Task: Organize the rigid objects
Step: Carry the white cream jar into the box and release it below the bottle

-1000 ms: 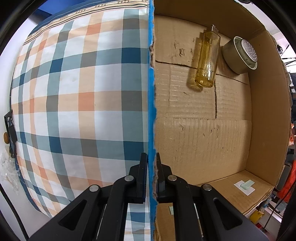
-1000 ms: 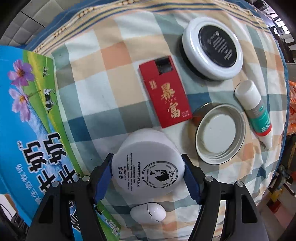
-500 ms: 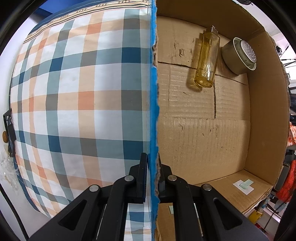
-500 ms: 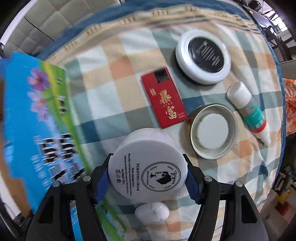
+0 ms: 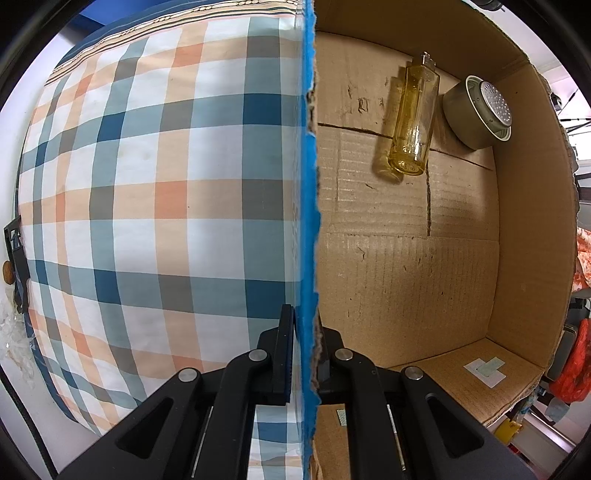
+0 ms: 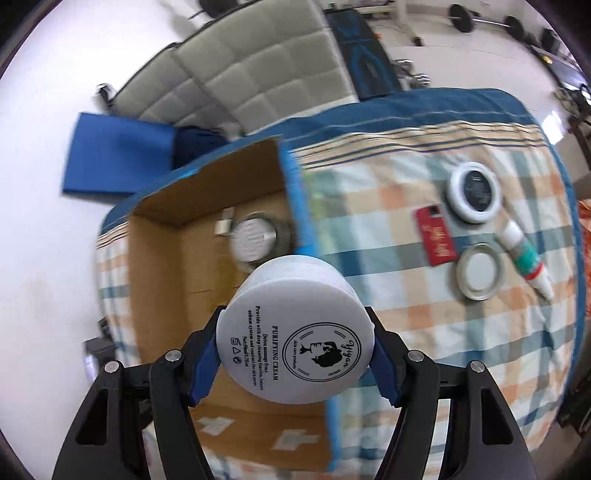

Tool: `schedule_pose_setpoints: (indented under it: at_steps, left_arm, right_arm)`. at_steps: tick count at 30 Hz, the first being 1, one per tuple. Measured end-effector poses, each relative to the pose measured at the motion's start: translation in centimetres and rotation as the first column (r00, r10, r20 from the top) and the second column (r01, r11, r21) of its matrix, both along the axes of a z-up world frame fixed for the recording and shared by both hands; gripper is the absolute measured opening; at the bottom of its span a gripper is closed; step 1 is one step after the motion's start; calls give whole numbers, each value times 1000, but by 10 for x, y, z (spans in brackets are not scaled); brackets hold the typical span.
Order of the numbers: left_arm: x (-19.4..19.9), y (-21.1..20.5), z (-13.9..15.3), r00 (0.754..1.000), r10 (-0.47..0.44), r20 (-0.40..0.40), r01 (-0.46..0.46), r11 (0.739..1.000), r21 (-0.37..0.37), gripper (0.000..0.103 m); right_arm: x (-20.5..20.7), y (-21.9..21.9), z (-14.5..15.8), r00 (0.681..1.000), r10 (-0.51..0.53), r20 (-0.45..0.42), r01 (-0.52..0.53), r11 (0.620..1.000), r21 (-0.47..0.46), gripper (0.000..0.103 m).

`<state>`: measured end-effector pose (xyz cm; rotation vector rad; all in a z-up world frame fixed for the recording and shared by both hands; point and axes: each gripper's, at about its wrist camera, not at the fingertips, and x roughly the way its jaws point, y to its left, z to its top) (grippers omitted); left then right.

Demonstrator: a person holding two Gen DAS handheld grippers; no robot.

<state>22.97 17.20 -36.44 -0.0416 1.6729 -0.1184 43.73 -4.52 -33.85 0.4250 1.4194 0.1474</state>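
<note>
My right gripper (image 6: 295, 360) is shut on a white cream jar (image 6: 295, 328), held high above the open cardboard box (image 6: 155, 280). On the plaid cloth to the right lie a red packet (image 6: 436, 236), a white-rimmed black tin (image 6: 474, 192), a metal lid (image 6: 480, 271) and a white-and-green tube (image 6: 524, 254). My left gripper (image 5: 304, 350) is shut on the box wall (image 5: 308, 184), which has a blue outer face. Inside the box lie a yellow glass bottle (image 5: 412, 122) and a round metal-topped container (image 5: 478, 110).
The box stands on a bed covered in plaid cloth (image 5: 155, 203). A grey padded headboard (image 6: 258, 74) and a blue mat (image 6: 118, 158) lie beyond it. Gym weights (image 6: 476, 18) stand on the floor at the far right.
My right gripper has lifted the cream jar off the cloth and swung up and left over the box. The left gripper has stayed clamped on the box wall.
</note>
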Motion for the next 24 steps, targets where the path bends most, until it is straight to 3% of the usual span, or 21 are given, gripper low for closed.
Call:
schedule_pose_setpoints:
  at_steps: [9,24]
  left_arm:
    - [0,0,0,1000,-2,0,2,1000,-4,5]
    - [0,1,-2,1000,-2,3,2,1000,-9,5]
  right_arm:
    - [-10,70,6,994,105,-14,-103,993,64,71]
    - [-2,131,-64,978,155,-139,-150,988,44,71]
